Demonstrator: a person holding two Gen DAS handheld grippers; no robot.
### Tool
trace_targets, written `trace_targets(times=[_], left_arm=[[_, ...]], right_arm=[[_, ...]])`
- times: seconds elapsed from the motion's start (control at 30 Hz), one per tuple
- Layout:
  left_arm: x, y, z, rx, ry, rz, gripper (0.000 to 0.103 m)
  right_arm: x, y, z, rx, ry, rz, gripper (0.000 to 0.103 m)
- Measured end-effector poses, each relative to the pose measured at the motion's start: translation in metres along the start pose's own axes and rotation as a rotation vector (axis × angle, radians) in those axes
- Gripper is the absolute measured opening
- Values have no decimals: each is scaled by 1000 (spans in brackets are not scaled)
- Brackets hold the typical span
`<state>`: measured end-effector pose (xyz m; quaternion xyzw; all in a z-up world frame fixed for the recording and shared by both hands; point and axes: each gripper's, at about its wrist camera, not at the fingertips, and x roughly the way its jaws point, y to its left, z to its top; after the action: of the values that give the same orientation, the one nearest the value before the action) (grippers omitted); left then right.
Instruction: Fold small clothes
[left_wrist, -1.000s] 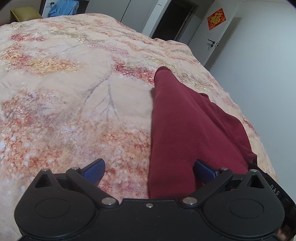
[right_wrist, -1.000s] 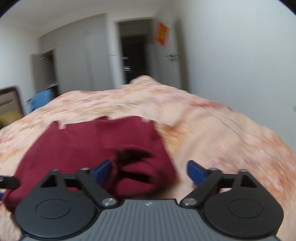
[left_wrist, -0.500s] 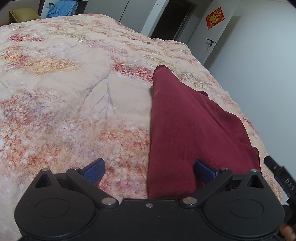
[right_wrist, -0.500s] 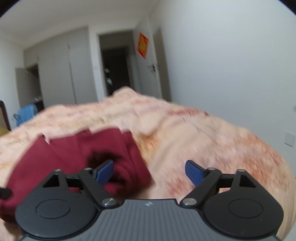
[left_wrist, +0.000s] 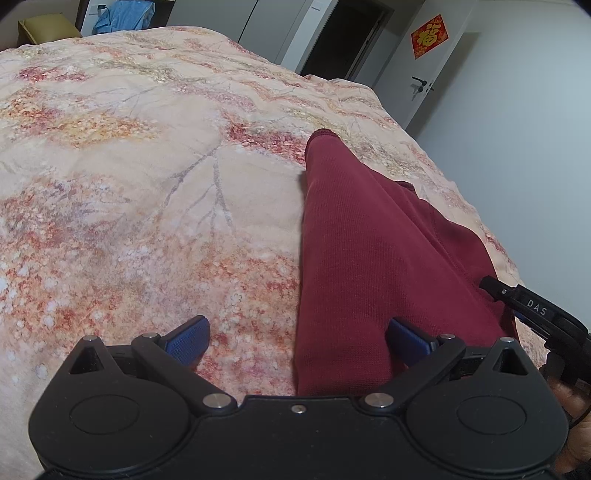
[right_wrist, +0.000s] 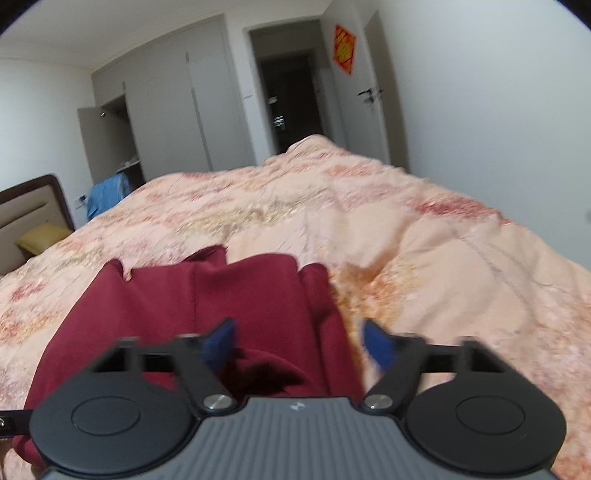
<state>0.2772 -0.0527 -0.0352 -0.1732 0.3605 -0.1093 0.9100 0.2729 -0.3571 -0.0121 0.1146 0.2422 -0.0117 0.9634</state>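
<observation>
Cloth, a dark red garment (left_wrist: 373, 258), lay flat on the floral bedspread (left_wrist: 147, 184) near its right edge. We held the left gripper (left_wrist: 297, 341) wide apart, the garment's left border between its tips (untouched). Our right gripper (right_wrist: 297, 341) was closing over a bunched fold, pads not yet pressing it.

The right gripper's blue fingers (right_wrist: 375, 345) are motion-blurred; housing hides the garment's (right_wrist: 207, 306) near edge.
</observation>
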Motion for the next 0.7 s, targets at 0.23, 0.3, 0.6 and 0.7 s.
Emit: trace_targets(times=[0.23,0.3,0.6,0.7], left_arm=[[-2,-1,2,5,9,-15,102],[-6,1,6,0,17,-45,102],[-19,13,49,17,-43,-64,102],[5,7,64,73,-10,-96,102]], right_arm=[[-10,1,1,-33,-49,35,9],[-14,-5,2,-26,-59,24,7],[0,-24,-7,17,-5,12,8],[2,-30,-3,32,15,57,21]])
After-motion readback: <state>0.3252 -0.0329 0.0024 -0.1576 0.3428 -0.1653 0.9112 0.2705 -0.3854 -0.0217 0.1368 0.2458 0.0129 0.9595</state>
